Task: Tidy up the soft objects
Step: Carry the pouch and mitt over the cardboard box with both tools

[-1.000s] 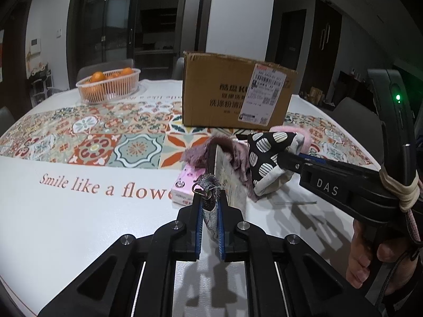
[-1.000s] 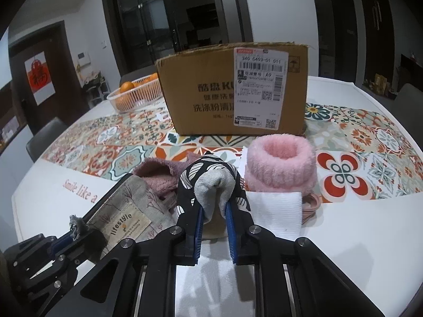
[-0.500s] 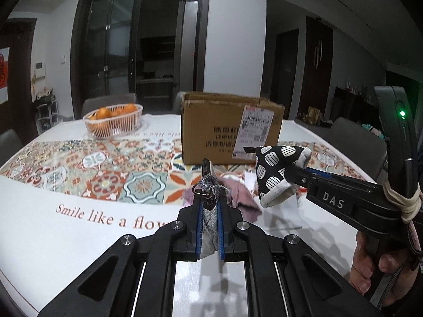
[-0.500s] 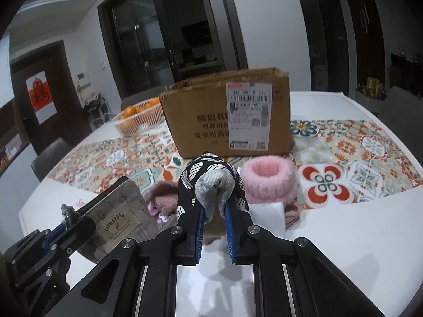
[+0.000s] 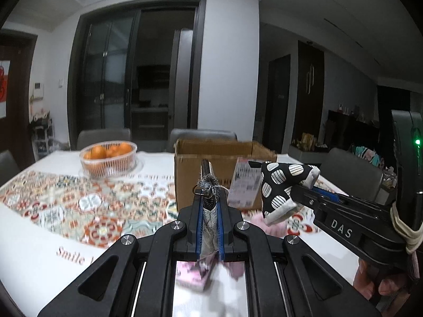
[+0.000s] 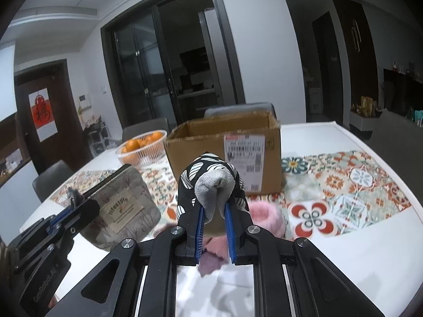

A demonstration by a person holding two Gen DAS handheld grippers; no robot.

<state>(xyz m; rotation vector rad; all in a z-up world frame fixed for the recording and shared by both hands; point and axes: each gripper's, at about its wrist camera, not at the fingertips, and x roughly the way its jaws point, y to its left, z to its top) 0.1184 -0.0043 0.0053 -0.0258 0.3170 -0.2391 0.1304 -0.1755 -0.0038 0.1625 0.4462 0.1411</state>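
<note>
Black white-leaf-print pouch [image 6: 211, 182], grey lining showing.

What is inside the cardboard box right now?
The cardboard box is open-topped, but both wrist views show only its rim and a strip of bare inner wall. The front wall covers its floor, so any contents cannot be seen. Both held pouches are outside it.

Dim indoor light, fisheye-warped edges, blurred tabletop
</note>
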